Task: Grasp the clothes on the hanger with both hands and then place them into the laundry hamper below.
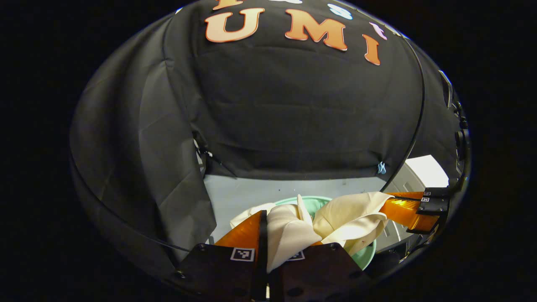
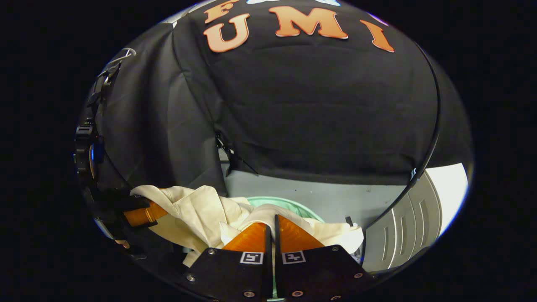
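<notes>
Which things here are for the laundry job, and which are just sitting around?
For the job:
- cream garment, pinched by the left gripper and the right gripper
- green hamper underneath

Just around:
- black cloth wall
- white cabinet at the side
- pale floor

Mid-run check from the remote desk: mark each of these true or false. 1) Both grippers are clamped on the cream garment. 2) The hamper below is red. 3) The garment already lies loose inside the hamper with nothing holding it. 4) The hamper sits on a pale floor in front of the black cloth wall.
1) True: the left gripper and the right gripper each pinch the cream garment.
2) False: the hamper is pale green.
3) False: the garment is bunched between the two grippers above the hamper's opening.
4) True: the pale floor meets the black cloth wall behind it.
</notes>
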Tool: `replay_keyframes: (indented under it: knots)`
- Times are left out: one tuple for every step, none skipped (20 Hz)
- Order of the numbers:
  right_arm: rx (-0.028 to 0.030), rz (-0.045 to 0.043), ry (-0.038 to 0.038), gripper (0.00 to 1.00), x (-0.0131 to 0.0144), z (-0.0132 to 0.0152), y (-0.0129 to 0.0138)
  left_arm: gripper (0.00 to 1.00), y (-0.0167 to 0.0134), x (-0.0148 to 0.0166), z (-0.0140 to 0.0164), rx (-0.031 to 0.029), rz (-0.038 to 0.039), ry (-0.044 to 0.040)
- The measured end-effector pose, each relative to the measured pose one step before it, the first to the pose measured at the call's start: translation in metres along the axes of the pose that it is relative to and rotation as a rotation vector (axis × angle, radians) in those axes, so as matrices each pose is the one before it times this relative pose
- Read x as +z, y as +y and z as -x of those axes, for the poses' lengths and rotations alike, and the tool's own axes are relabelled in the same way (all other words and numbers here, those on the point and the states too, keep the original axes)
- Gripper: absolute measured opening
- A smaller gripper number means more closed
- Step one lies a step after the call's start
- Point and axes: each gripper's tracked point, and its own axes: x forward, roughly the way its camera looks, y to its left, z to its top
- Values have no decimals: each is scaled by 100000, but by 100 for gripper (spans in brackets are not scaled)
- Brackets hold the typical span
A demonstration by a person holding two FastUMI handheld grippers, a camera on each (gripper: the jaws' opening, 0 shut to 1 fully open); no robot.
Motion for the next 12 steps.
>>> replay_keyframes:
  knots:
    - [-760,53,3493,2,-1427,-1062,-330,11,181,-1424,-1093,633,-652,2829]
    - [-472,215,3351,3,-1233,-947,-481,11,91,-1424,-1006,143,-242,2929]
    - [-329,-423,3257,3,-1143,-914,-213,11,-151,-1138,-858,-136,448,2942]
    - [-500,-814,3099,4,-997,-631,-184,11,-65,-1292,-1179,-289,710,3153]
    - [-756,-795,2901,4,-998,-715,-270,11,-117,-1389,-995,-356,603,3249]
    - [-926,-757,3008,4,-956,-642,-289,11,10,-1331,-798,-307,562,3738]
    - [-1180,-566,3341,5,-988,-698,-367,11,36,-1216,-932,249,698,3327]
    - [-1404,-1005,3335,8,-896,-665,-400,12,-118,-908,-683,162,514,3135]
    - [-1221,-1364,3144,8,-741,-902,-402,12,-46,-910,-875,459,497,2950]
    - [-1235,-1539,2723,10,-695,-585,-431,12,95,-464,-532,368,543,2617]
    - [-1317,-1515,2720,11,-596,-364,-606,12,206,-457,-374,531,256,2823]
    - [-1571,-1427,3081,12,-647,-418,-581,14,30,-291,-220,495,561,2065]
